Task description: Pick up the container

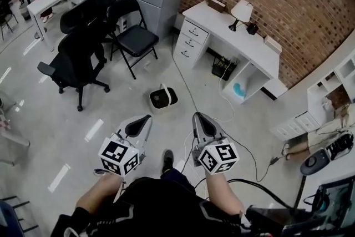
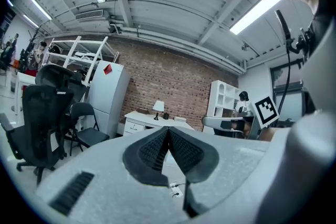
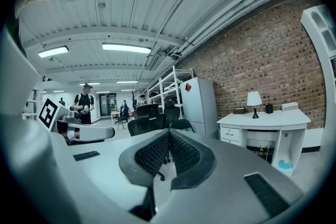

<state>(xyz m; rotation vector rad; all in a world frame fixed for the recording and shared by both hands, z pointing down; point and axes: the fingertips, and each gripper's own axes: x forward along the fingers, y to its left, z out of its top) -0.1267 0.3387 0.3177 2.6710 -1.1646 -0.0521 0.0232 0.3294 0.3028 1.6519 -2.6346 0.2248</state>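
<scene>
**Head view:** The container point(image 1: 163, 99) sits on the floor point(image 1: 111, 108), ahead of the person and roughly midway between the two grippers' lines, well apart from both. It is white, squarish with rounded corners and dark inside. It stands upright with its mouth up. A thin handle stands over the mouth and seems to run away from the person. The footprint is near square, so no clear long axis; the handle line is the best cue. The left tongs point(image 1: 145, 119) and right tongs point(image 1: 198, 117) are held side by side above the floor, pointing forward toward the container, nothing in either. A folding chair point(image 1: 133, 36) and a white desk point(image 1: 233, 36) lie beyond, and a cable point(image 1: 191, 97) runs past just right of the container.

Step, as I judge it: approach, no grasp begun. The next move calls for lowering, spreading one pair of tongs and coming in on the handle or a rim wall.

**Left gripper view:** Left tongs point(image 2: 168, 131) are pressed together, tip to tip, empty. They aim level at the brick wall point(image 2: 173, 76) and desk point(image 2: 152, 120). The container is not in view, being below the line of sight.

**Right gripper view:** Right tongs point(image 3: 168, 134) are pressed together, also empty. They look out at office chairs point(image 3: 149, 118) and the desk point(image 3: 265, 123). No container shows here either, so both grippers must tip down to find it.
</scene>
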